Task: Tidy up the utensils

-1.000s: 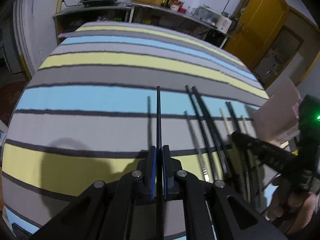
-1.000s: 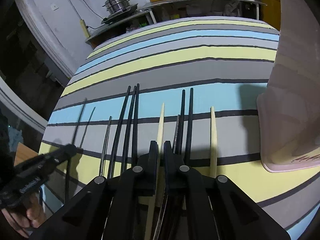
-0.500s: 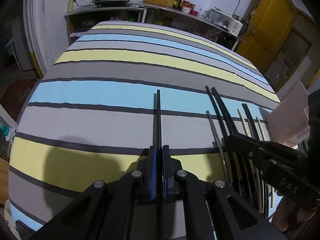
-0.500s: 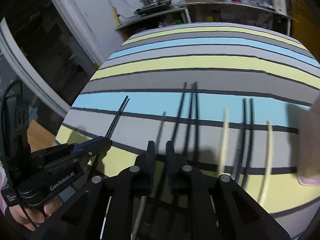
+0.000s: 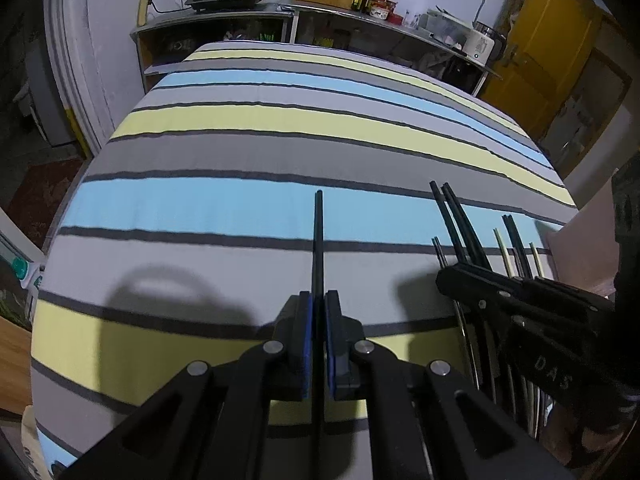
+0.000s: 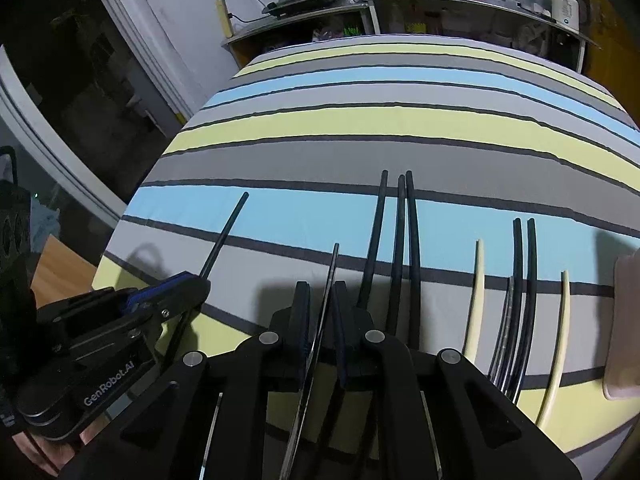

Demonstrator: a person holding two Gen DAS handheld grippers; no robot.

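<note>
**Ana:** Well, where does the pairing stand?

**Ben:** One black chopstick (image 5: 318,240) is clamped in the left gripper (image 5: 318,300), pads tight together on it. It sits well off from the trio of long black chopsticks (image 6: 400,240), out over bare striped tablecloth (image 6: 360,120). It sticks straight out ahead of the fingers.

**Ana:** And the right gripper (image 6: 322,292)?

**Ben:** Its jaws are a little apart. A thin metal chopstick (image 6: 331,272) lies slantwise in the gap, just beside the trio on the left gripper's side. I see daylight next to the stick, so I'd judge the pads aren't pressing it.

**Ana:** How will that one handle?

**Ben:** Light and stiff, I'd say, but smooth and narrow. It's likely to roll or pivot if it's pinched off-centre. I'd square the jaws to it first and take it near the thick end, where the pads get the most to bite on.

**Ana:** Poses?

**Ben:** Both grippers tilt steeply down toward the cloth, side by side and close together. The cream chopsticks (image 6: 478,280) beyond the trio, on its far side from the grippers, lie untouched.
</note>
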